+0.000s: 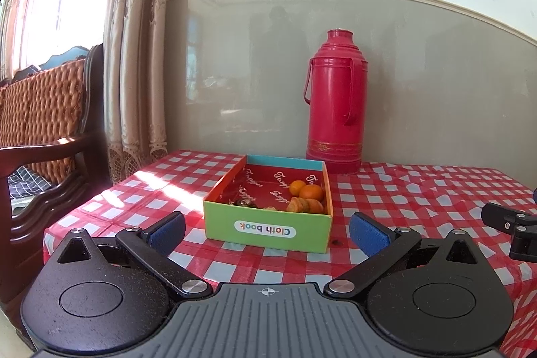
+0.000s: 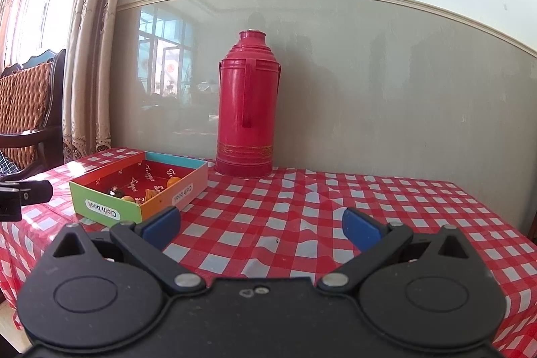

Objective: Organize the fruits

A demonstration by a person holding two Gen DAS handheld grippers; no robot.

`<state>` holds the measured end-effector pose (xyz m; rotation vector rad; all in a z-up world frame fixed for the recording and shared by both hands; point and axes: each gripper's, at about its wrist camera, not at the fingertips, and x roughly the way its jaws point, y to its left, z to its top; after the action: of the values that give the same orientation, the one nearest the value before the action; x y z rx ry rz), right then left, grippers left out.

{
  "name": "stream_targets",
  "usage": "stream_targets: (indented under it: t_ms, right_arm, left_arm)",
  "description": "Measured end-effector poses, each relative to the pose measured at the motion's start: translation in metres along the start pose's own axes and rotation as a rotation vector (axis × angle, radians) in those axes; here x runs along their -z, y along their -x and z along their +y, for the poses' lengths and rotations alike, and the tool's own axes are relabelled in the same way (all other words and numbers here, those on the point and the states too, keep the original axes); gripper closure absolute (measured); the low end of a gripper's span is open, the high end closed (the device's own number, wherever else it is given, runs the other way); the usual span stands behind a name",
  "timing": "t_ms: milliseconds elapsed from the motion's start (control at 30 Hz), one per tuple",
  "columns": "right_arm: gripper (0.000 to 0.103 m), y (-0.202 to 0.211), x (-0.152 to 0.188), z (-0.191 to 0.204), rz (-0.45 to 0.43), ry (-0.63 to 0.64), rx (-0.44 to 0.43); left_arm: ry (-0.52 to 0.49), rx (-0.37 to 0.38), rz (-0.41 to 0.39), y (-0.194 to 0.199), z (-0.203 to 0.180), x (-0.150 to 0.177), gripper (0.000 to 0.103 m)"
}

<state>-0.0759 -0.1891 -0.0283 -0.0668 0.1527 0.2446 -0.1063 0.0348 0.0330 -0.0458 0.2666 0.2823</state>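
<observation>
A green and orange "Cloth book" box [image 1: 268,232] sits open on the checked tablecloth. Inside lie two small oranges [image 1: 310,192], orange peeled segments [image 1: 303,205] and a dark round fruit [image 1: 245,203]. My left gripper [image 1: 266,228] is open and empty, just in front of the box. The box also shows at the left in the right wrist view [image 2: 100,207], with fruit [image 2: 173,181] inside. My right gripper [image 2: 261,225] is open and empty over bare cloth, to the right of the box. Its tip shows in the left wrist view [image 1: 510,223].
A tall red thermos [image 1: 335,103] stands behind the box against the wall; it also shows in the right wrist view [image 2: 246,109]. A wooden sofa [image 1: 43,136] and curtains [image 1: 134,56] are to the left. The table's left edge [image 1: 47,234] is near.
</observation>
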Motion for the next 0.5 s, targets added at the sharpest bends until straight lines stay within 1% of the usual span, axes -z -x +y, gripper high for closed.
stream_targets:
  t_ms: [200,500]
  right_arm:
    - [0.006,-0.0014,-0.0006,-0.0024,0.009,-0.014,0.002]
    - [0.006,-0.0026,-0.0010,-0.0022,0.014,-0.015,0.002]
  left_arm:
    - [0.015,-0.002,0.010,-0.0015,0.0026,-0.0001,0.000]
    - [0.006,0.003,0.011,-0.0011,0.0017,-0.0004,0.000]
